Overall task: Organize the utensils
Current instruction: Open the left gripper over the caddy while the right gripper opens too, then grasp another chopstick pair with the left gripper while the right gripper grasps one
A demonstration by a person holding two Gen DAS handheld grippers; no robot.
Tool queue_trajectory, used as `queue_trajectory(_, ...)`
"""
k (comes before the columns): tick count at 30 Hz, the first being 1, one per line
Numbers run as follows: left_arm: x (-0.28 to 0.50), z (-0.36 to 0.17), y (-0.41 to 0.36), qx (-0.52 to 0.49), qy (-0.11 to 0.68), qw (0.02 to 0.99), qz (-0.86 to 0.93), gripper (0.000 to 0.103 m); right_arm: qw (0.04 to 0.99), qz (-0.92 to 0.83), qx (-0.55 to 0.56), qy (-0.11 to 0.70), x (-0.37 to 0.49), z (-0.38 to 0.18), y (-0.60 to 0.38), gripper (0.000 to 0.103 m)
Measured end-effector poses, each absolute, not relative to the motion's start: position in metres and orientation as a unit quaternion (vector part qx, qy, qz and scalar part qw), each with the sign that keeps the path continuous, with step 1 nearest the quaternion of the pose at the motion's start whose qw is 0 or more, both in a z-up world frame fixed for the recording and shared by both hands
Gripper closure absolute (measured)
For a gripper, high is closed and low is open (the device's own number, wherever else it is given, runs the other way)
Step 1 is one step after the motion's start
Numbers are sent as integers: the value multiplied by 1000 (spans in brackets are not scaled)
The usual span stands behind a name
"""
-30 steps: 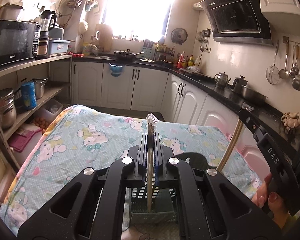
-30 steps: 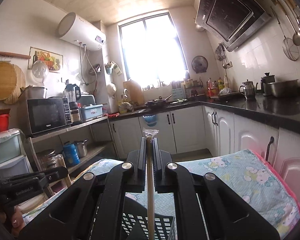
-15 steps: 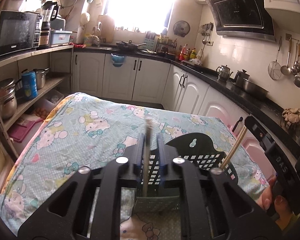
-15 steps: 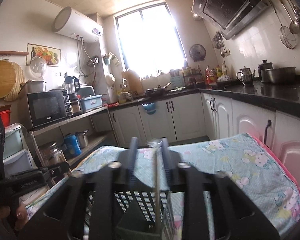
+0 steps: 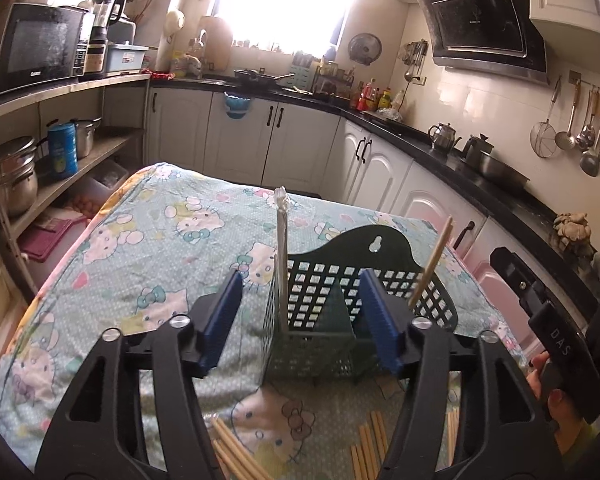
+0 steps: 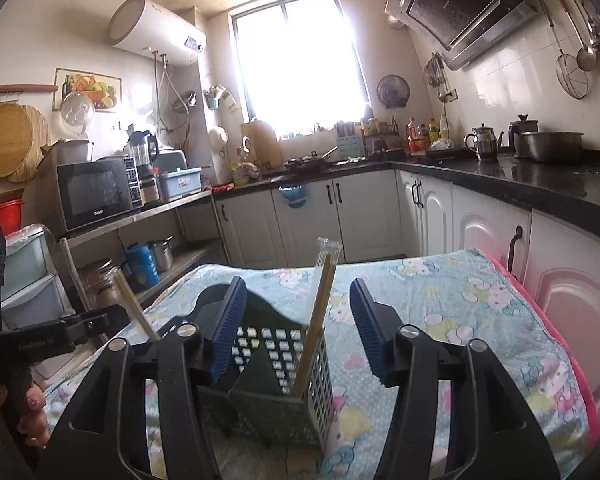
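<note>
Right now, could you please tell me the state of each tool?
Left tool: just opened, holding nothing; its wrapped chopsticks stand free in the basket.
Right tool: just opened, empty; its chopsticks lean in the basket.

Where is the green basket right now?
The green basket stands on the cartoon-cat tablecloth, straight ahead of both grippers in both views, with wrapped chopsticks standing inside it and more chopsticks lying nearer the camera.
</note>
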State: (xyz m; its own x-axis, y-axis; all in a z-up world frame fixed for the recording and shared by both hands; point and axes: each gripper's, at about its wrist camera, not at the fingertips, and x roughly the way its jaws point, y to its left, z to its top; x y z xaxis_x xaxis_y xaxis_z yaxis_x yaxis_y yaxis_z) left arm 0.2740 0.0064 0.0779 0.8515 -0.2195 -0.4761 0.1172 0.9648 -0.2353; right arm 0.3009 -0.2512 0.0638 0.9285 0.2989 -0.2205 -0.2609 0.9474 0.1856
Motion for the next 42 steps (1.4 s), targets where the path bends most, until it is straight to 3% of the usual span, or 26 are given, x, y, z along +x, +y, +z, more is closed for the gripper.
queue_trajectory(5, 255, 78, 10, -92, 258, 959, -75, 19, 979, 142, 65, 133, 283, 65, -252, 41)
queue_trajectory(8, 244, 77, 12, -90, 259, 959, -69, 11, 977, 143, 59, 147, 272, 65, -252, 39)
queue_trajectory(42, 163, 24, 45, -110, 309, 944, -23, 11, 948, 192, 17, 253, 202, 33, -239, 38)
